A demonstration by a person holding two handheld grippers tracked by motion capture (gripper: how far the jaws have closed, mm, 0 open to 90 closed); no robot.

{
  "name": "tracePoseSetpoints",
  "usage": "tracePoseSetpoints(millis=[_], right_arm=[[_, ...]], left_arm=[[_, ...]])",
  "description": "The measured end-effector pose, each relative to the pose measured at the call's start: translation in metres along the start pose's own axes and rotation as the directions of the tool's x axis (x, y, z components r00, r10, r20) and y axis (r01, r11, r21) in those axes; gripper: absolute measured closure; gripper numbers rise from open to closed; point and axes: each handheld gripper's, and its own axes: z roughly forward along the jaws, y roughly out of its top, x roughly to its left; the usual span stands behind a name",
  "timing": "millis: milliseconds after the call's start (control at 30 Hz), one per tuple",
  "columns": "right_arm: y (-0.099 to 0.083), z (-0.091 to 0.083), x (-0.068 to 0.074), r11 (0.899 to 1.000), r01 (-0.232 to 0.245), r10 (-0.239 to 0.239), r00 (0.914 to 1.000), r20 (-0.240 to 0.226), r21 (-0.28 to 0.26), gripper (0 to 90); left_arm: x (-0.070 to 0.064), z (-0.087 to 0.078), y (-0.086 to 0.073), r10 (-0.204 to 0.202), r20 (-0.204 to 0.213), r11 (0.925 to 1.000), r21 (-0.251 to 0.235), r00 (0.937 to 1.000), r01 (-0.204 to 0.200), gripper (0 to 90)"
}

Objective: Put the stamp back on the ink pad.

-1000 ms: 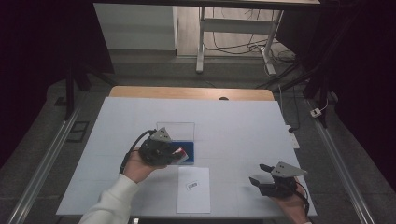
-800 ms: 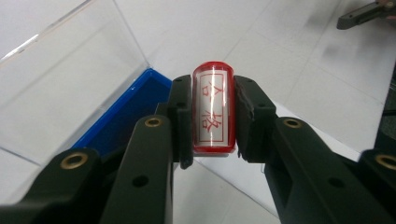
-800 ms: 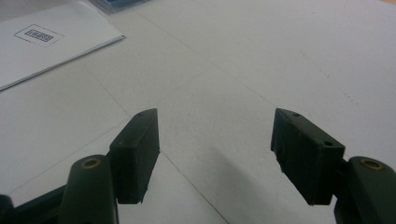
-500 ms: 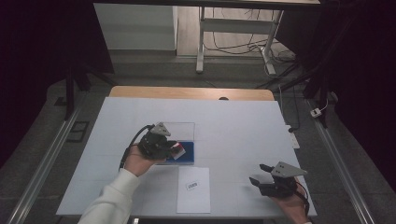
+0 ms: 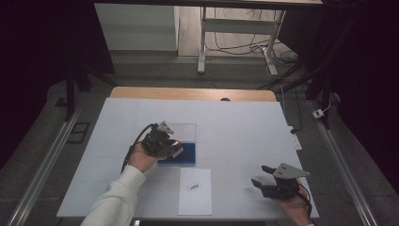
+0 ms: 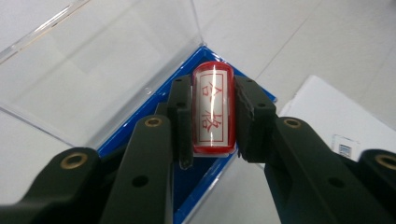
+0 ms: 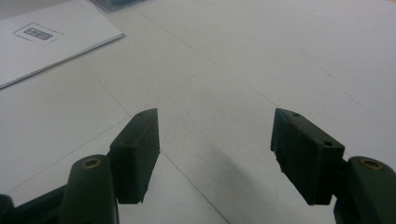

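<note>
Left gripper view shows the left gripper (image 6: 212, 116) clamping a red stamp (image 6: 212, 112) above its blue case (image 6: 205, 175) — stamping the paper (image 5: 195, 190) remains; the right gripper (image 7: 215, 156) gapes idle.

I'm at a white tabletop (image 5: 244, 122) with a wooden edge (image 5: 193, 93) along its far side. Grey floor (image 5: 42, 141) lies all around me, metal rails (image 5: 40, 172) on both sides. Beyond stand a white table frame (image 5: 235, 28) and loose cables (image 5: 277, 56), darkness past them.
</note>
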Motion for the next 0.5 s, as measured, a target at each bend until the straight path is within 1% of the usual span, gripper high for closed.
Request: tracePoseSetpoints(millis=[33,67,300,333,367,400,500], right_arm=[[0.0,0.001,0.0,1.0,-0.005,0.005,1.0,-0.008,-0.008,32.6],[0.0,0.0,0.0,1.0,0.0,0.0,1.0,-0.001,0.001,32.6],[0.0,0.0,0.0,1.0,-0.001,0.001,1.0,-0.006,0.005,32.6],[0.0,0.0,0.0,1.0,-0.002,0.002,1.0,-0.002,0.003,32.6],[0.0,0.001,0.0,1.0,-0.006,0.006,0.9999,-0.01,-0.005,32.6],[0.0,0.0,0.0,1.0,-0.001,0.001,1.0,-0.007,0.004,32.6],[0.0,0.0,0.0,1.0,0.003,-0.003,1.0,-0.007,0.008,32.6]], left_arm=[[0.0,0.002,0.0,0.002,-0.004,1.0,0.007,1.0,-0.002,69.7],[0.0,0.003,0.001,0.006,-0.006,0.9999,0.015,1.0,-0.006,69.8],[-0.001,0.014,0.002,0.019,-0.028,0.9985,0.052,0.9994,-0.018,69.6],[-0.001,0.015,0.002,0.02,-0.03,0.9983,0.056,0.9994,-0.018,69.6],[-0.001,0.016,0.002,0.019,-0.031,0.998,0.06,0.9994,-0.017,69.6],[0.0,0.017,0.002,0.019,-0.031,0.9977,0.065,0.9993,-0.017,69.6],[0.0,0.02,0.002,0.02,-0.027,0.997,0.076,0.9994,-0.018,69.3]])
